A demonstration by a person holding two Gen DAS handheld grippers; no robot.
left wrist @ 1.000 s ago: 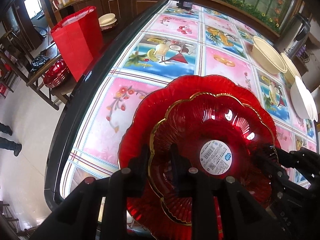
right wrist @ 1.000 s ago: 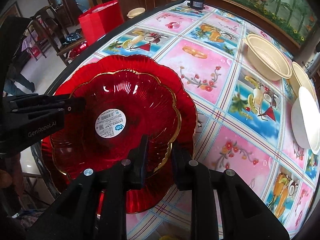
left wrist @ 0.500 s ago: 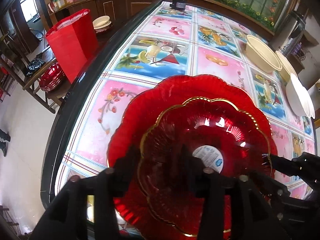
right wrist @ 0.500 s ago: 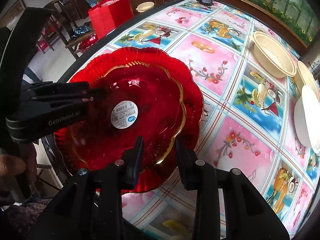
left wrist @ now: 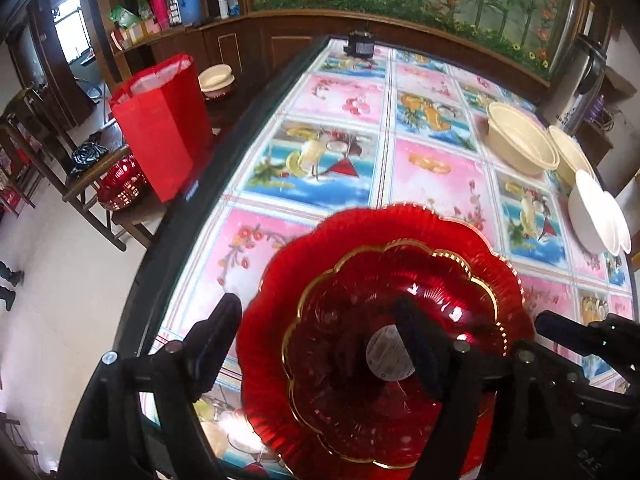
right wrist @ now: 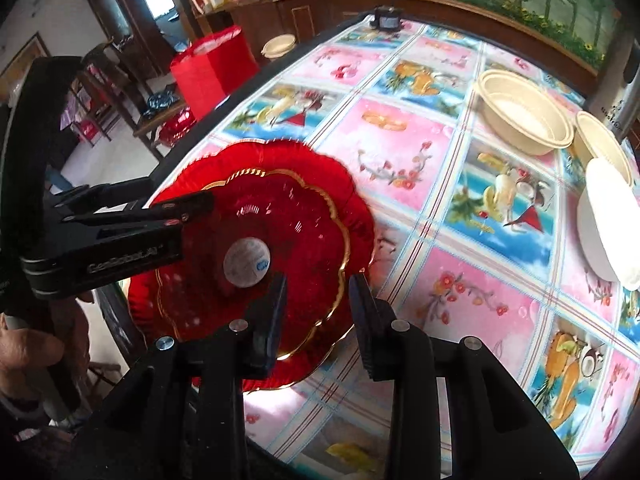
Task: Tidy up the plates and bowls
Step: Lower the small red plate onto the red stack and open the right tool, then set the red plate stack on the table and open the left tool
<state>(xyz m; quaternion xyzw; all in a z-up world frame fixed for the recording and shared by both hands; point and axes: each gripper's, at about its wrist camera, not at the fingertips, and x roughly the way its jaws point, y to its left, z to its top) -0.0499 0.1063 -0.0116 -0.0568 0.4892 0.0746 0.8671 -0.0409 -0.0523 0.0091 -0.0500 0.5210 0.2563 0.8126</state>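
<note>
A small red gold-rimmed plate (left wrist: 360, 344) with a round white sticker lies inside a larger red scalloped plate (left wrist: 280, 280) at the table's near left edge; the small plate (right wrist: 280, 216) and the large plate (right wrist: 352, 208) also show in the right wrist view. My left gripper (left wrist: 320, 328) is open, its jaws wide apart, one finger outside the plates' left rim and one over the small plate. My right gripper (right wrist: 318, 300) is open, its jaws astride the plates' right rim. The left gripper's fingers (right wrist: 132, 216) reach over the plates from the left.
Cream bowls (left wrist: 520, 144) and white plates (left wrist: 596, 212) stand at the table's right side (right wrist: 524, 116). A red paper bag (left wrist: 164, 128), a red basket (left wrist: 120, 184) and stacked bowls (left wrist: 216, 76) sit on benches left of the table. A black device (left wrist: 360, 44) stands at the far end.
Both grippers have opened and let go of the red plates' rims. Both cameras have pulled back and risen, so the plates look smaller.
</note>
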